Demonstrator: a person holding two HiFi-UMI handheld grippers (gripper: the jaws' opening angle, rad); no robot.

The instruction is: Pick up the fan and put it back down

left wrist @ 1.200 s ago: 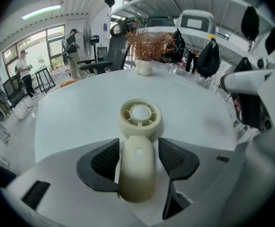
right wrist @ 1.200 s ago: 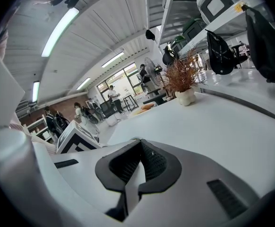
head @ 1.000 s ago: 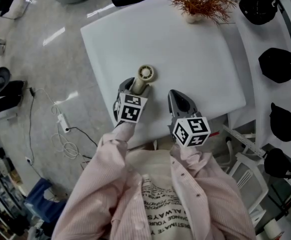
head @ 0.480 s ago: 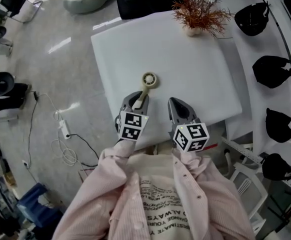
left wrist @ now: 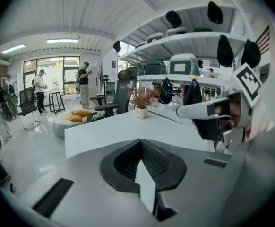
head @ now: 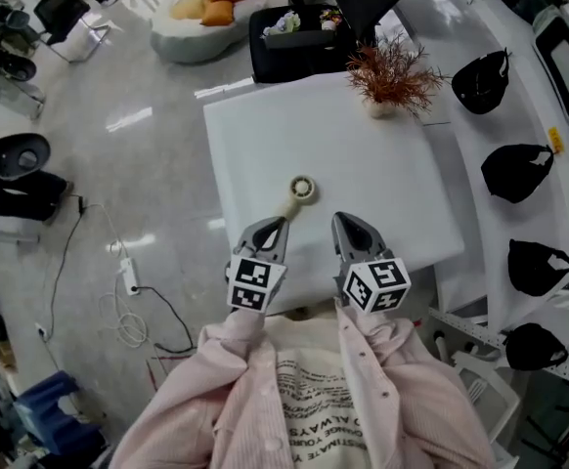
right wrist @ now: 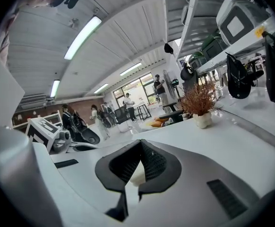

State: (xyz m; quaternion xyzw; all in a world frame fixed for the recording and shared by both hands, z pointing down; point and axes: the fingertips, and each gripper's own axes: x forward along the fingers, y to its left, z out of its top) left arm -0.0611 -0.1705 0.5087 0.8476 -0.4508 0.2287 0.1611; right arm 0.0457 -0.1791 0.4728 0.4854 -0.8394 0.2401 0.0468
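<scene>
The small cream fan (head: 300, 190) lies flat on the white table (head: 382, 154), its round head away from me and its handle pointing back at my left gripper (head: 273, 226). That gripper hangs just behind the handle's end and above the table, shut with nothing between its jaws. In the left gripper view the left gripper (left wrist: 141, 143) shows only its closed jaws and the table beyond, and the fan is hidden. My right gripper (head: 346, 224) hovers beside it on the right, apart from the fan. In its own view the right gripper (right wrist: 139, 144) looks shut and empty.
A dried reddish plant in a white pot (head: 392, 74) stands at the table's far edge. Black caps (head: 515, 172) hang along the white shelf on the right. A black office chair (head: 363, 3) is behind the table. Cables (head: 128, 277) lie on the floor at the left.
The left gripper, which had the fan's handle between open jaws, has drawn back and up and closed empty. The right gripper has risen too. The fan stays on the table.
</scene>
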